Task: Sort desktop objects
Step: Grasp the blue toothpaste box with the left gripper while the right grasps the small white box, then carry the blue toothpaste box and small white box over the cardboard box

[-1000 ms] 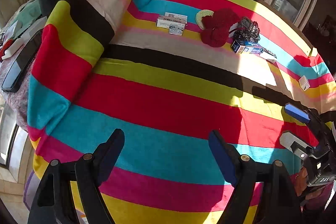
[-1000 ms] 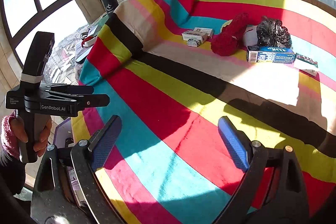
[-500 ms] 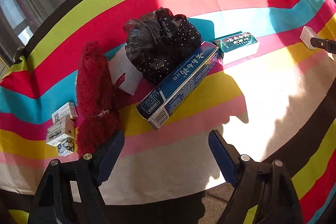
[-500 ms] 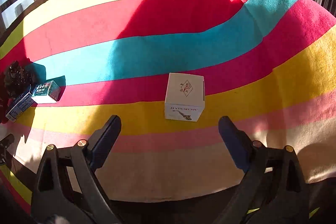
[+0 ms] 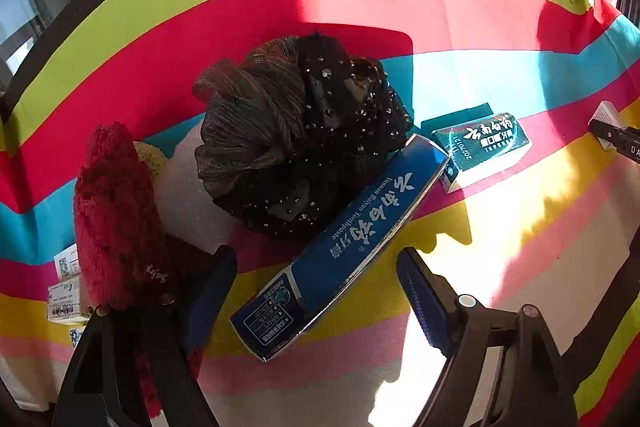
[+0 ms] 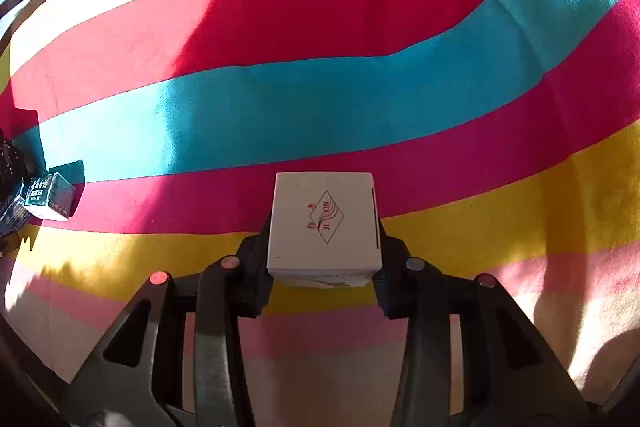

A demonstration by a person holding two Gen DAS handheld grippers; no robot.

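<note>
Looking along your left gripper (image 5: pixel 316 291), you see a striped cloth (image 5: pixel 360 3) in yellow-green, red, teal, pink and cream, sunlit at the right with hard shadows. At the far left small white boxes (image 5: pixel 64 291) peek out beside a red fuzzy cloth (image 5: pixel 116 211). Next comes a black sequined bundle (image 5: pixel 304 139), then the blue toothpaste box (image 5: pixel 344 243) lying between your closing jaws, its sides untouched. A green box (image 5: pixel 488 147) sits just beyond it. Window light shows at the upper left. Your right gripper (image 6: pixel 322 247) is closing with both pads against the white box (image 6: pixel 324 223) on the yellow and pink stripes.
</note>
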